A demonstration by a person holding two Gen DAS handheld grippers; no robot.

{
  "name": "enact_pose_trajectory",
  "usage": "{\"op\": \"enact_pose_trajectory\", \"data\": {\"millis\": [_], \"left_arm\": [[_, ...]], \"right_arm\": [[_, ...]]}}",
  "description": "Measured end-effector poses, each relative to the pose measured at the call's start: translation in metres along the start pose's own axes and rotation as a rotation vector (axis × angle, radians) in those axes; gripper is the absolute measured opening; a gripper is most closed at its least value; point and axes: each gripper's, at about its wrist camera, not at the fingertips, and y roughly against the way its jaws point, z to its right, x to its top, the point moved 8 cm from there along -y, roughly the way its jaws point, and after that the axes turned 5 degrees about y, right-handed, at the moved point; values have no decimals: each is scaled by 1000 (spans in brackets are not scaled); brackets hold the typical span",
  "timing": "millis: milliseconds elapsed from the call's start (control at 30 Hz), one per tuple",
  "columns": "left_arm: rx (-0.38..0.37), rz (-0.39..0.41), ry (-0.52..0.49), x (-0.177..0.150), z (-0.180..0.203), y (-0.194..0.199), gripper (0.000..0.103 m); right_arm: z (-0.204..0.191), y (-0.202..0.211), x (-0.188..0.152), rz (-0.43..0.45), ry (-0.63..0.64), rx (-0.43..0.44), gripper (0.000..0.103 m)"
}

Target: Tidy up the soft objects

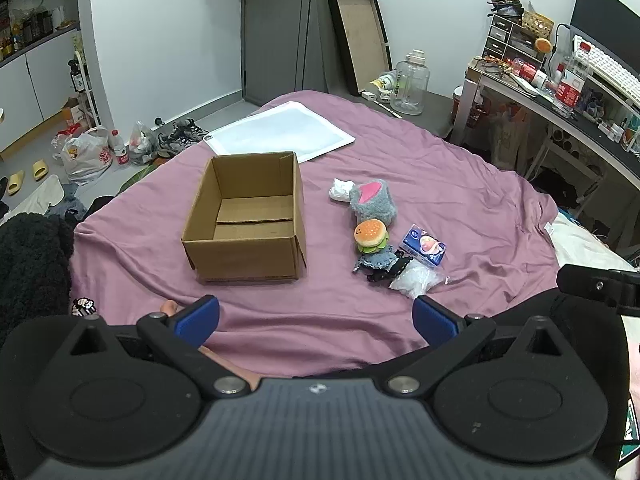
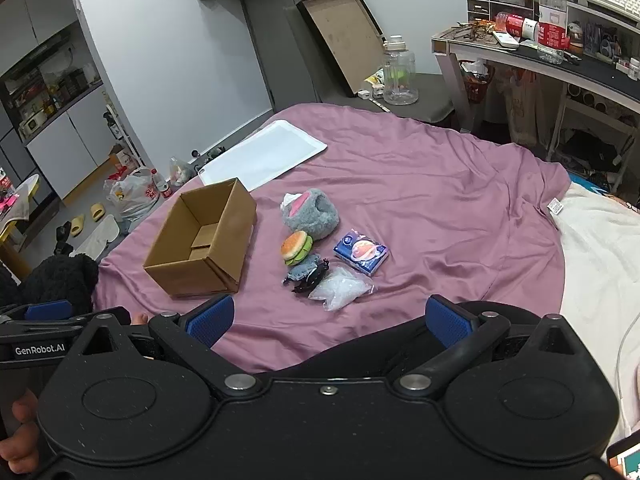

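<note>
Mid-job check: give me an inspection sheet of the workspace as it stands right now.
Surface: purple bedsheet, wrinkled.
Job's things: cardboard box open, empty; beside it grey plush, burger plush, tissue pack, clear bag, dark knit items.
Clutter: white pad behind the box.
Grippers: left gripper and right gripper open, holding nothing.
Cables: nothing seen on the bed.
Surroundings: crowded desk, water jug, bags on the floor.
</note>
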Motion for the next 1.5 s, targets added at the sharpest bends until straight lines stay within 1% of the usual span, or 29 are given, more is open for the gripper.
{"op": "enact_pose_trajectory", "data": {"millis": [300,600,733,933,1067,1200,1300,1500], "left_arm": [[-10,3,-5,-2,0,4,102],[-4,17,-7,0,0,10,102],[-5,25,-4,2,0,12,102],[-7,29,-19,4,5,8,102],[7,30,-19,5,5,1,102],[-20,12,17,6,4,-8,102],[-23,13,24,8,5,-14,102],[-35,6,22,13,13,-32,102]], "right_arm": [[3,6,-1,11,2,-21,103],[4,11,-2,22,6,-16,103],[4,11,-2,28,19,-26,103],[5,10,-3,31,14,-21,103],[5,3,-2,26,13,-14,103],[6,-8,0,12,8,2,103],[7,-17,1,10,1,24,103],[17,-39,3,-10,-52,73,103]]}}
